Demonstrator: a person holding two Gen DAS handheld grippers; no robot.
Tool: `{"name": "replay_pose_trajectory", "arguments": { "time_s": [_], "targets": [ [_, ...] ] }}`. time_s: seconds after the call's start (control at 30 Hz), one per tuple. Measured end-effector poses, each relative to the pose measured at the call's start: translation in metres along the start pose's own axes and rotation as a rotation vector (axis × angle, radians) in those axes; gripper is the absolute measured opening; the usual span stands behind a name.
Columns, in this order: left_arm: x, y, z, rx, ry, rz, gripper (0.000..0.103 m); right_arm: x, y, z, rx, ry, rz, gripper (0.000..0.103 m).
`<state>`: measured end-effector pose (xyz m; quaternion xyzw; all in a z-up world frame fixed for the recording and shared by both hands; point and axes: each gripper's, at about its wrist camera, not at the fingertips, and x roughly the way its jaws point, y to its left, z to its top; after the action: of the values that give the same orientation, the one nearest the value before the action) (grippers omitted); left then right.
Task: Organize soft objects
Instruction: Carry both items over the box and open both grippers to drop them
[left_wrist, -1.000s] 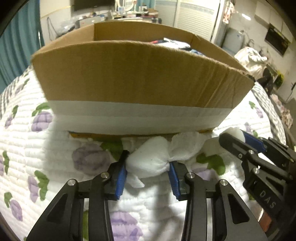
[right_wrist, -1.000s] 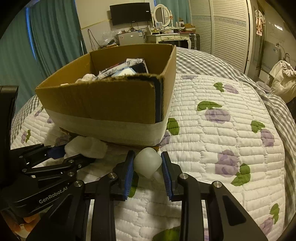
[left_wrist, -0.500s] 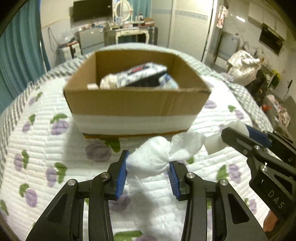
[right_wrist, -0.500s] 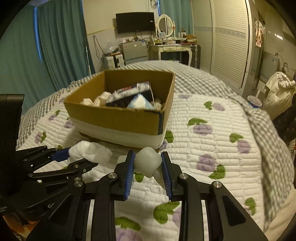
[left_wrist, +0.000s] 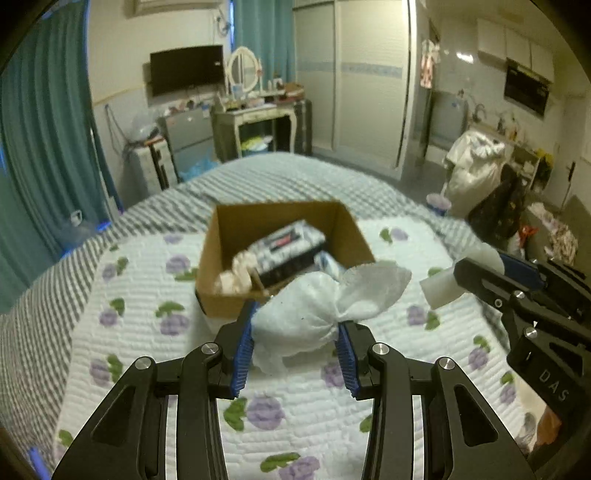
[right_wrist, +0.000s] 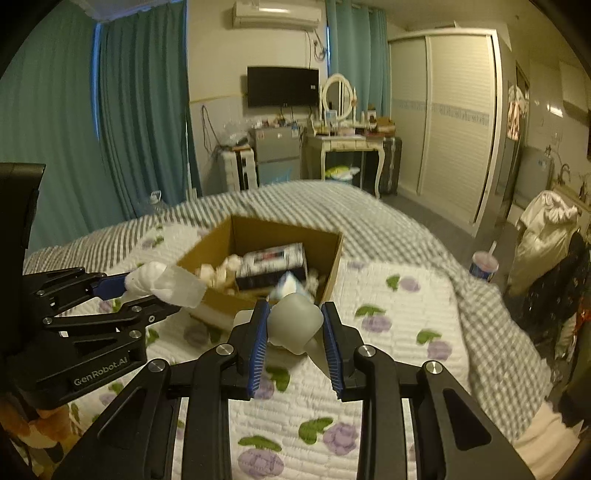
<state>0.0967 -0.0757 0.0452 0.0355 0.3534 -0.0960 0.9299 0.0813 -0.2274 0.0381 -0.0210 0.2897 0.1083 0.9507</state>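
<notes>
My left gripper (left_wrist: 295, 341) is shut on a white bunched cloth (left_wrist: 314, 310), held in the air in front of the cardboard box (left_wrist: 221, 306). In the right wrist view the same left gripper (right_wrist: 127, 290) shows at the left, with the cloth (right_wrist: 166, 282) sticking out toward the box (right_wrist: 334, 266). My right gripper (right_wrist: 295, 334) is shut on a pale soft lump (right_wrist: 293, 321), also lifted off the quilt; it appears at the right of the left wrist view (left_wrist: 476, 277). The box holds a dark-and-white packet (right_wrist: 271, 262) and several pale soft pieces (right_wrist: 218, 271).
The box stands on a white quilt (left_wrist: 147, 295) with purple flowers, laid over a grey checked bedspread (right_wrist: 424, 236). Beyond the bed are teal curtains (right_wrist: 140, 110), a dressing table (right_wrist: 347, 144), a wall television and a wardrobe. A cup with a straw (right_wrist: 484, 266) stands right of the bed.
Both grippers have risen well above the quilt with their loads still held. The box, seen side-on a second ago, now lies below, so I look down into it.
</notes>
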Motion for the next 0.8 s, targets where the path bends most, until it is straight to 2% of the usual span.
{"name": "replay_pose_trajectory", "arguments": {
  "time_s": [0.17, 0.27, 0.37, 0.47, 0.57, 0.67, 0.7, 0.8],
  "targets": [
    [-0.002, 0.012, 0.03, -0.004, -0.039, -0.012, 0.039, -0.004, -0.002, 0.035, -0.01, -0.047, 0.008, 0.028],
    [0.012, 0.021, 0.045, -0.011, -0.043, -0.012, 0.039, 0.015, -0.007, 0.063, 0.001, -0.064, 0.018, 0.028],
    [0.038, 0.025, 0.059, 0.014, -0.041, 0.014, 0.039, 0.028, -0.01, 0.074, 0.016, -0.061, 0.024, 0.028],
    [0.063, 0.029, 0.067, 0.034, -0.043, 0.032, 0.039, 0.07, -0.017, 0.094, 0.034, -0.036, 0.017, 0.028],
    [0.095, 0.039, 0.076, 0.015, -0.017, 0.022, 0.039, 0.093, -0.02, 0.1, 0.045, -0.015, 0.015, 0.028],
    [0.133, 0.047, 0.081, 0.006, 0.025, 0.01, 0.039, 0.143, -0.027, 0.103, 0.066, 0.033, 0.02, 0.028],
    [0.143, 0.05, 0.082, 0.004, 0.036, 0.012, 0.039, 0.143, -0.027, 0.103, 0.066, 0.033, 0.02, 0.028],
    [0.167, 0.054, 0.084, 0.006, 0.065, 0.017, 0.039, 0.182, -0.031, 0.1, 0.076, 0.075, 0.013, 0.028]
  ]
}}
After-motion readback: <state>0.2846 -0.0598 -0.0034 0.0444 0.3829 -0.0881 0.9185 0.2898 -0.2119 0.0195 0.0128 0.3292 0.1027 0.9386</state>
